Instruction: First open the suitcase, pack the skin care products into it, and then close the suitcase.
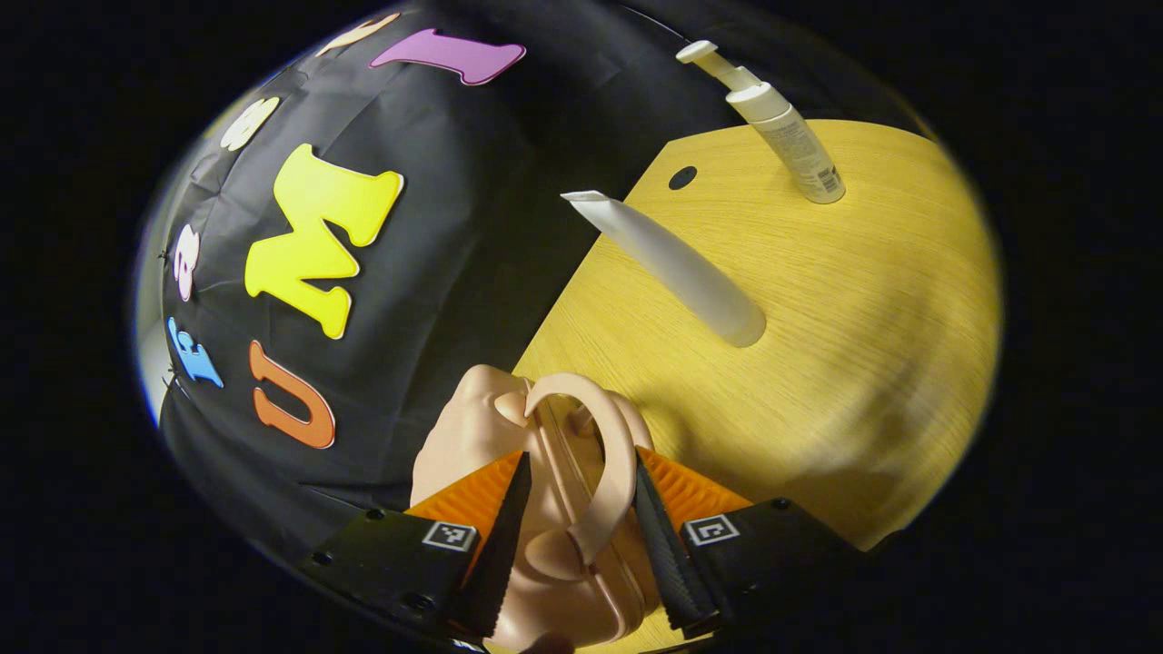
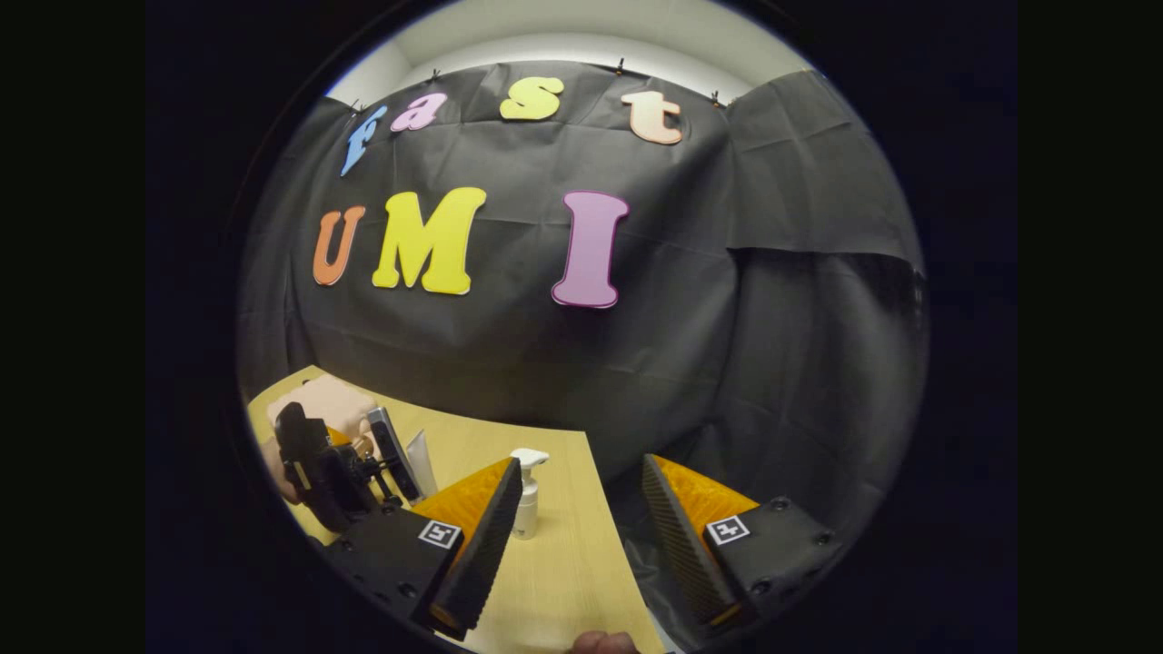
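Suitcase [image 1: 545, 509] handle [image 1: 604, 472] sits between left gripper [image 1: 577, 536] jaws at table [image 1: 818, 363] edge; right gripper [image 2: 581, 536] jaws released

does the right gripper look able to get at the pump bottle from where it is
Probably yes. The right gripper is open and holds nothing, and the pump bottle stands upright on the table just ahead by its finger, with bare wood around it.

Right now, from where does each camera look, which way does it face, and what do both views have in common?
Left gripper view: rides the left gripper, over the pink suitcase, its fingers astride the handle.
Right gripper view: rides the right gripper, held open, facing the booth wall; a fingertip shows.
Shared: wooden table, pump bottle, white tube, suitcase.
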`<state>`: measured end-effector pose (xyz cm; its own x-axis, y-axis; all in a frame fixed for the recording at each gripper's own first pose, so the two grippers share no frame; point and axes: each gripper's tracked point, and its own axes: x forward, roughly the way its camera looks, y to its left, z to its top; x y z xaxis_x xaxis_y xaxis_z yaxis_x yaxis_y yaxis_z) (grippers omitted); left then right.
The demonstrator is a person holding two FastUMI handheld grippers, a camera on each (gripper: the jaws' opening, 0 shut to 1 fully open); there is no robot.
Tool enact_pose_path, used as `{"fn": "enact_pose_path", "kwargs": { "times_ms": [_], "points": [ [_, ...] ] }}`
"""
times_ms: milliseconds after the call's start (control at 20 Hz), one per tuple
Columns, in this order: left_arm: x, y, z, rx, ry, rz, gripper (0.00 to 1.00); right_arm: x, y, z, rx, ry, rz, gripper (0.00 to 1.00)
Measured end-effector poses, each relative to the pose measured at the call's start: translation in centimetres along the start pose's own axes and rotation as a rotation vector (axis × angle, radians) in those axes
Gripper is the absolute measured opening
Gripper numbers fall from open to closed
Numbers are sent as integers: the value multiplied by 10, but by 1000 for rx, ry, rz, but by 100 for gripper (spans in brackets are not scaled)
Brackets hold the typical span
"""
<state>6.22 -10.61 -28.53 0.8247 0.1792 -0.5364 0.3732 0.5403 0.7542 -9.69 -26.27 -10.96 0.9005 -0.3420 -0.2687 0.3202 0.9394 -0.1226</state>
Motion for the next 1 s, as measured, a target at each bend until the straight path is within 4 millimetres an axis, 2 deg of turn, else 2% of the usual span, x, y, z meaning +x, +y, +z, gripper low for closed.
{"fn": "enact_pose_path", "kwargs": {
  "times_ms": [100,150,200,300,400,450,650,750,850,1000],
  "points": [
    [6,0,-5,-5,30,-8,50,-1,3,0,6,-3,3,78],
    [7,-2,-8,-6,41,-13,35,-2,4,-2,7,-4,4,78],
    [8,-4,-7,-5,40,-27,30,-3,6,-2,9,-4,5,79],
    [6,-6,-5,-8,35,-52,28,-5,9,-3,12,-3,4,79],
    [-1,3,5,-42,0,-45,22,-8,9,-3,16,-4,-1,79],
    [-3,7,3,-65,-6,-52,15,-9,11,-1,20,-10,-6,80],
    [-17,31,10,-161,-53,-62,9,-12,25,5,21,-25,4,79],
    [-27,51,16,-208,-95,-39,8,-13,36,11,16,-40,16,78],
    [-38,73,15,-279,-126,-25,8,-14,48,19,4,-56,33,78],
    [-53,124,11,-398,-182,20,7,-15,72,34,-2,-83,65,78]
  ]
}}
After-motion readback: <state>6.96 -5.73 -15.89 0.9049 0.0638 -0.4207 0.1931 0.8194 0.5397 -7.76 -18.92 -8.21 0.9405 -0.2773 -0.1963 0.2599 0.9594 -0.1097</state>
